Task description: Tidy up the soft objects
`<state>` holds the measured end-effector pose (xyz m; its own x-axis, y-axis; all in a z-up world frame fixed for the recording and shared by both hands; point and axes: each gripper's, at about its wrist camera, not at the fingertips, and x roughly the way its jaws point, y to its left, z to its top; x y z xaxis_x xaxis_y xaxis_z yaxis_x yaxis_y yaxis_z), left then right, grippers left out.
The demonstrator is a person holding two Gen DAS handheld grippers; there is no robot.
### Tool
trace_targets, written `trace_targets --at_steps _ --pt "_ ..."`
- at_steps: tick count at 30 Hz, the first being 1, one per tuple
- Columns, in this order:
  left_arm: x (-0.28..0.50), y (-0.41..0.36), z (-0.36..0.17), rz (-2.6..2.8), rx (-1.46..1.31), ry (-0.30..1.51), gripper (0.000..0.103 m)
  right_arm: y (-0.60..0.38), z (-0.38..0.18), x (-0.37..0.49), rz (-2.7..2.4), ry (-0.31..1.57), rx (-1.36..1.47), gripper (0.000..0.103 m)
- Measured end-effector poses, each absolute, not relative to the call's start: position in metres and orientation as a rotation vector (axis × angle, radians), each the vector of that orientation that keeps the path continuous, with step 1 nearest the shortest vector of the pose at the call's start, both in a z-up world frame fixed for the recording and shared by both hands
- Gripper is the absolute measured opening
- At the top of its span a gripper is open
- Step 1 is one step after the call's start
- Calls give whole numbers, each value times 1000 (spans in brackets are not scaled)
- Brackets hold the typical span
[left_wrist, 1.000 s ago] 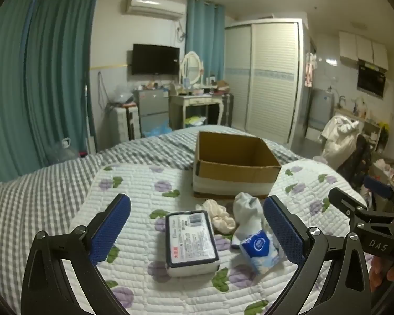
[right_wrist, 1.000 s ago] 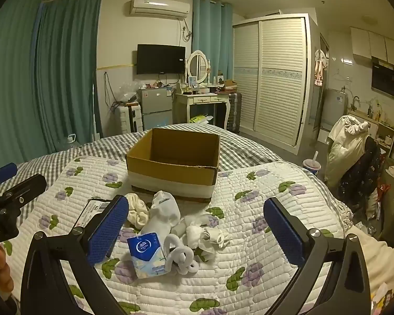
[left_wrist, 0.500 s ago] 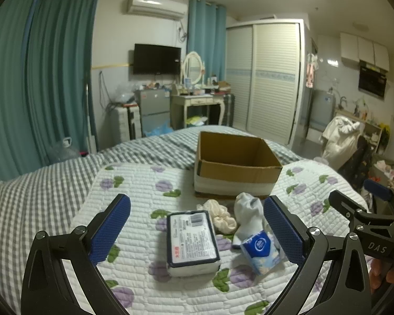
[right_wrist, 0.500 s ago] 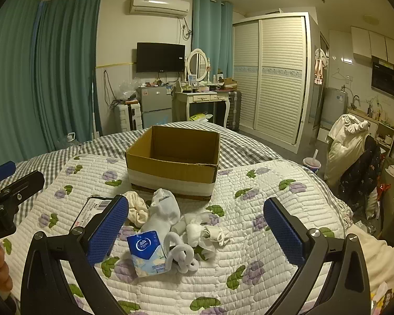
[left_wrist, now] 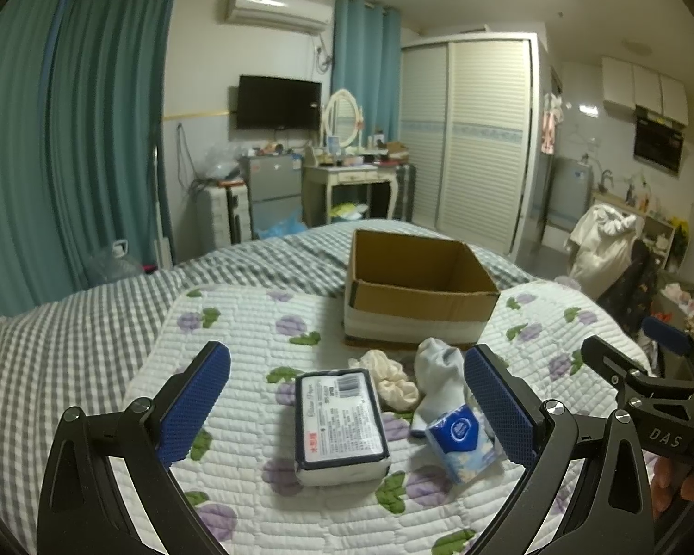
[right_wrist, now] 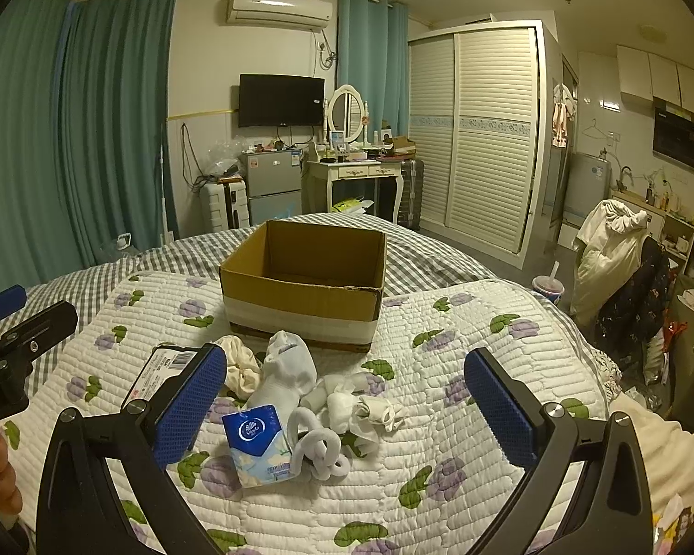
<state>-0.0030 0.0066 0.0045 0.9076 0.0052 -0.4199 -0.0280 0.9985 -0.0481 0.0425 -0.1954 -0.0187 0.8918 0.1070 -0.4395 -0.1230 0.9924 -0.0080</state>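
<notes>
An open cardboard box stands on the quilted bed. In front of it lie a large tissue pack, a small blue tissue pack, a cream cloth, a pale sock and white rolled socks. My left gripper is open and empty above the large pack. My right gripper is open and empty above the sock pile.
The floral quilt covers a grey checked bedspread. A cup with a straw and a chair piled with clothes stand beyond the bed's right edge. A dresser, fridge and wardrobe line the far wall.
Both grippers have drifted slightly forward toward the items. Nothing on the bed has moved.
</notes>
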Motion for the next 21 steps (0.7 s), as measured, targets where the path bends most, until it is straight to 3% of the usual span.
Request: trace_targets --at_steps 21 --pt "-3 7 1 17 -53 435 103 -196 -20 43 111 462 -38 103"
